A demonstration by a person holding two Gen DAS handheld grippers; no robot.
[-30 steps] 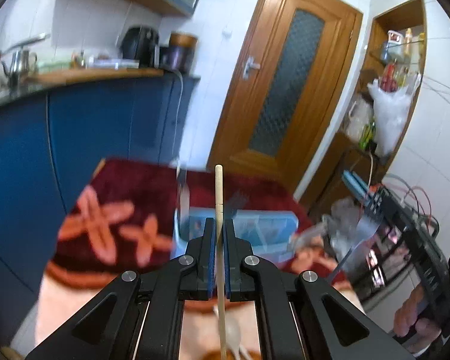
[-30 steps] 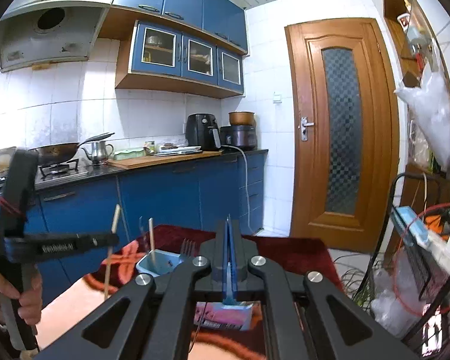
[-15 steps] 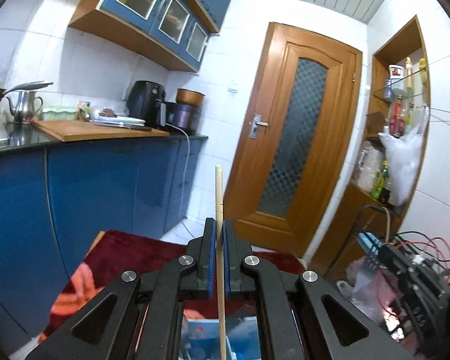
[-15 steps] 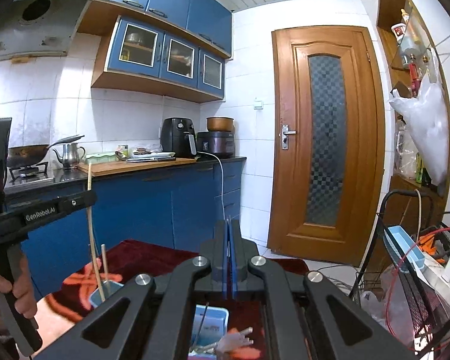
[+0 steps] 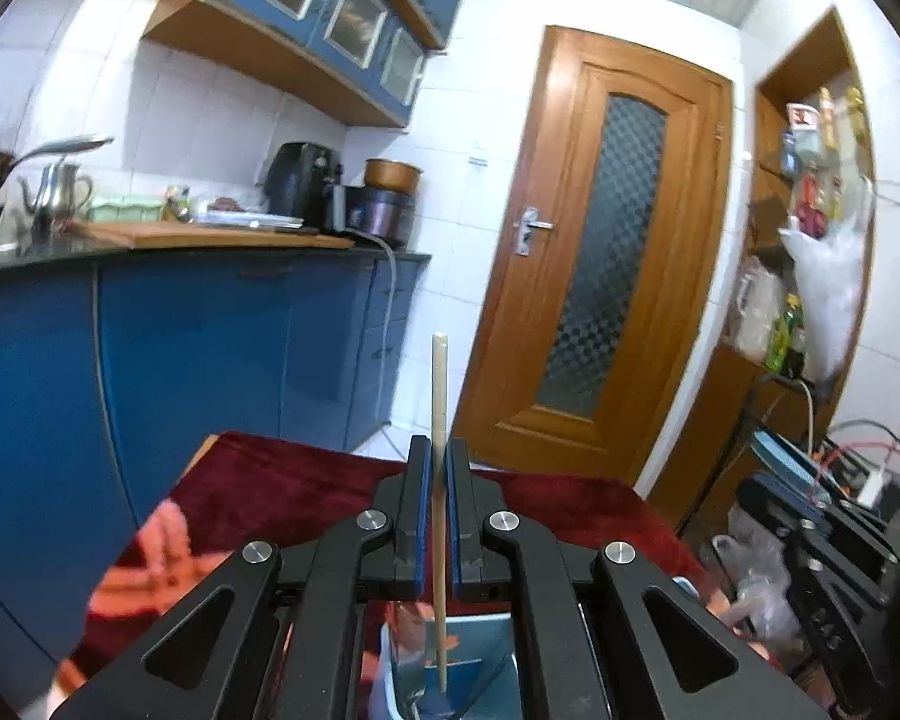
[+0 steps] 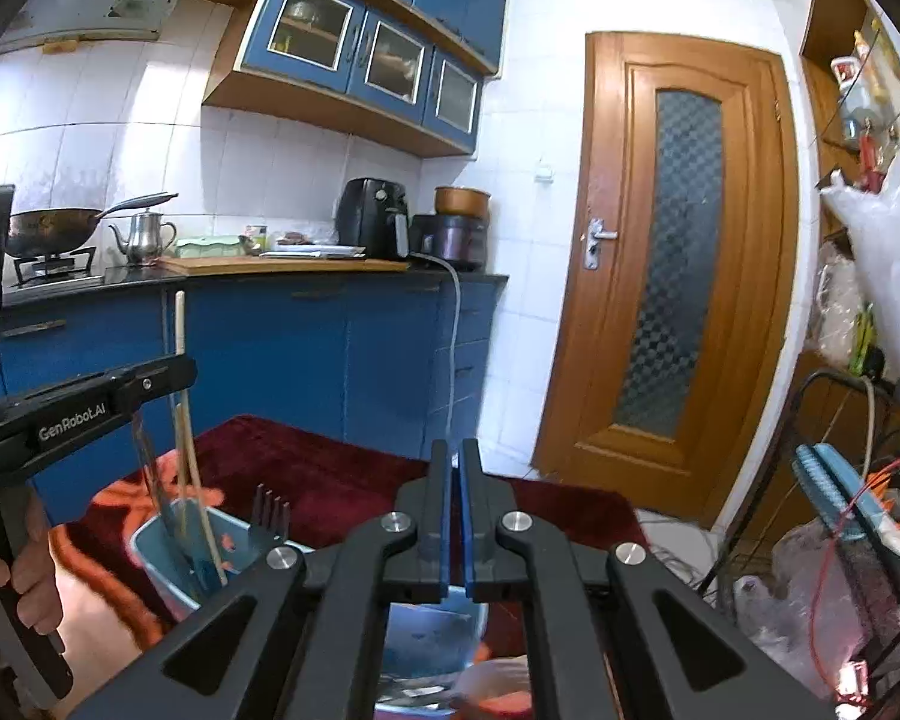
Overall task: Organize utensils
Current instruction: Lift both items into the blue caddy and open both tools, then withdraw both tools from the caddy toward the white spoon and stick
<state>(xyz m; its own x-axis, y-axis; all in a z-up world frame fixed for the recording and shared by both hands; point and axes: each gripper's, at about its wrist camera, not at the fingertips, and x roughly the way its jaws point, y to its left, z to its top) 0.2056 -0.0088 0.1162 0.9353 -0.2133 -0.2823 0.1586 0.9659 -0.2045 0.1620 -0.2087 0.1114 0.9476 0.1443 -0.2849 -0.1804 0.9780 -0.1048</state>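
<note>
My left gripper [image 5: 440, 450] is shut on a pale wooden chopstick [image 5: 438, 396] that stands upright. Its lower tip reaches into a light blue utensil holder [image 5: 486, 660] below the fingers. In the right wrist view the same left gripper [image 6: 174, 369] holds the chopstick [image 6: 179, 324] over the holder [image 6: 156, 546]. Another chopstick [image 6: 201, 498] and a dark fork [image 6: 270, 510] stand in the holder too. My right gripper [image 6: 456, 450] is shut with nothing between its fingers, to the right of the holder.
A dark red cloth with orange flowers [image 6: 342, 480] covers the table. A blue tray [image 6: 426, 630] lies under my right gripper. Blue cabinets [image 5: 210, 348] stand behind, with a wooden door [image 5: 600, 276] beyond. A wire rack with cables [image 6: 858, 516] is at the right. A hand [image 6: 30, 570] grips the left handle.
The left gripper has carried the chopstick across to the holder and brought its tip down into it. The right gripper has drifted while staying shut.
</note>
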